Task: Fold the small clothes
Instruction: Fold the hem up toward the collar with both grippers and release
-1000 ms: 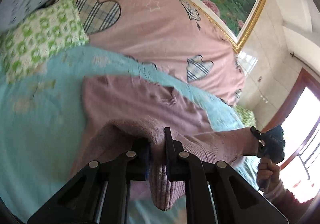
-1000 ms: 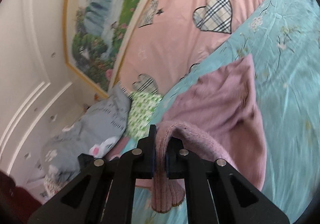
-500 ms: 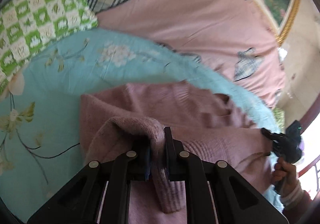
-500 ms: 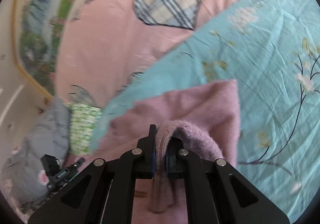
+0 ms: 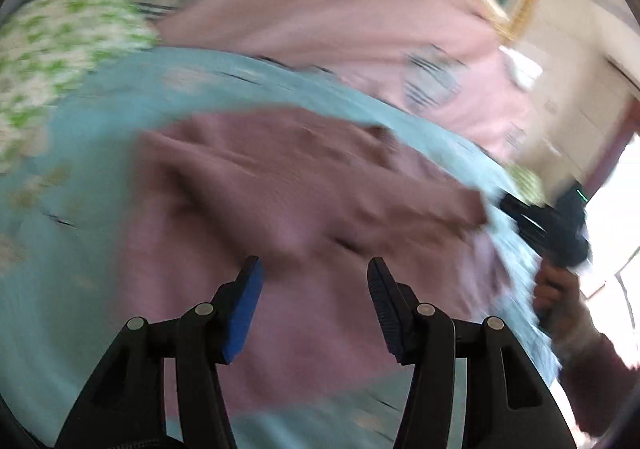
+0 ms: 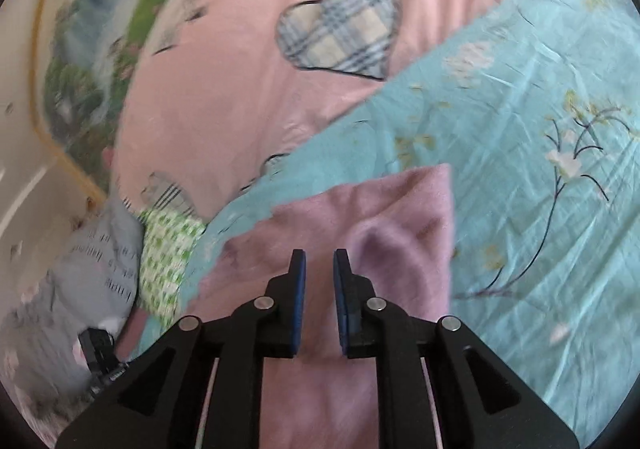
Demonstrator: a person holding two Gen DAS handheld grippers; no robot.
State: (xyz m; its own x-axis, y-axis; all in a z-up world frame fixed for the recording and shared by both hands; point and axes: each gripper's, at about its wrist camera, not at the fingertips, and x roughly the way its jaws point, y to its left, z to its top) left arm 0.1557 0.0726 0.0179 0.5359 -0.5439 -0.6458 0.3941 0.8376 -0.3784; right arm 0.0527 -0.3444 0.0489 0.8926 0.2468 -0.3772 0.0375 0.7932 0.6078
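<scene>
A mauve knit sweater (image 5: 280, 201) lies folded over on the turquoise floral bedsheet (image 5: 80, 169). My left gripper (image 5: 315, 269) is wide open and empty just above the sweater's near part. The view is blurred. My right gripper (image 6: 320, 263) is partly open with a narrow gap, empty, over the sweater (image 6: 380, 217) near its right edge. The right gripper also shows in the left wrist view (image 5: 552, 225), held by a hand at the sweater's far right. The left gripper shows in the right wrist view (image 6: 100, 353) at lower left.
A pink quilt with plaid hearts (image 6: 248, 61) lies behind the sheet (image 6: 540, 169). A green-and-white pillow (image 6: 168, 249) and a grey printed pillow (image 6: 80, 281) lie at the left. A framed landscape painting (image 6: 88, 61) hangs on the wall. A bright doorway (image 5: 616, 177) is at the right.
Both grippers have let go of the sweater's folded edge and opened. The fabric has dropped flat onto the sweater. The left gripper opened wide, the right only a little.
</scene>
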